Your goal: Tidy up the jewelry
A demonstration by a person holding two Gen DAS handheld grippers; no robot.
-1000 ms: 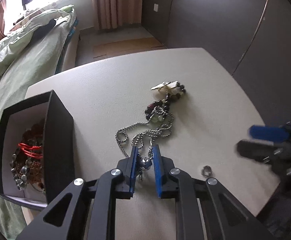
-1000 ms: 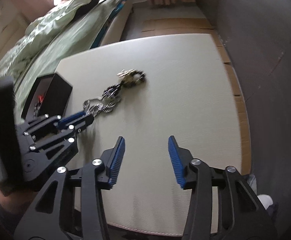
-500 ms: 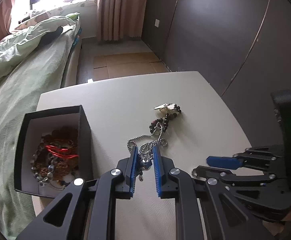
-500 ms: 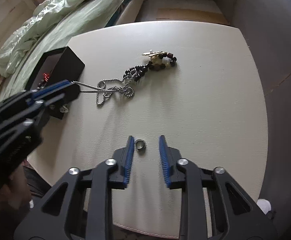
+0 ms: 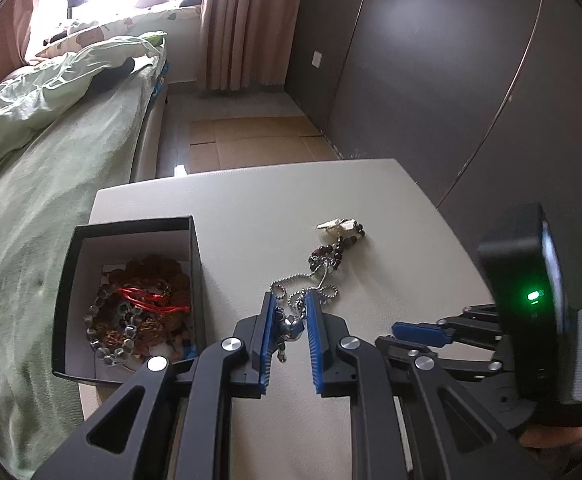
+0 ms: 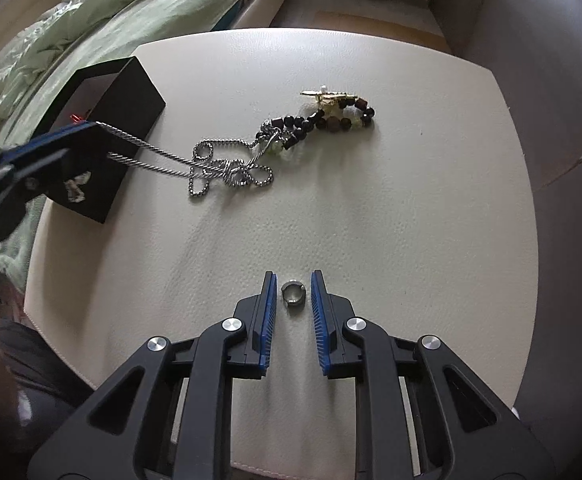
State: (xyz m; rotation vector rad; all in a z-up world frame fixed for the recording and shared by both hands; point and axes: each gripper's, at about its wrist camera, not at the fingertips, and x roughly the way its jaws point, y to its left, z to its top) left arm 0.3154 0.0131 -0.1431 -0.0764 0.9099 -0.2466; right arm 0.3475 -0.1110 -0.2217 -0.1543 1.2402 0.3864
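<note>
Lifting the silver chain [image 6: 227, 168] with my left gripper [image 5: 289, 322], jaws clamped on its pendant, beside the box [image 5: 131, 228] that already holds beads. My right gripper [image 6: 293, 294] straddles the ring [image 6: 293, 291], not yet closed. The bead bracelet [image 6: 323, 120] waits on the table [image 6: 411, 200].

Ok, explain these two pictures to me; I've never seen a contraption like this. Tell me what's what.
No robot here: a person holds a two-finger clamp in each hand, each with a camera looking along its blue-padded fingers. One picture comes from the left gripper, the other from the right gripper.

The left one is shut on a silver chain necklace, pulling it taut toward the black box, which already holds beads and a red cord. The chain's far end is tangled with a dark bead bracelet lying on the pale table.

The right gripper is open, its fingers either side of a small metal ring on the table, not yet touching it.
</note>
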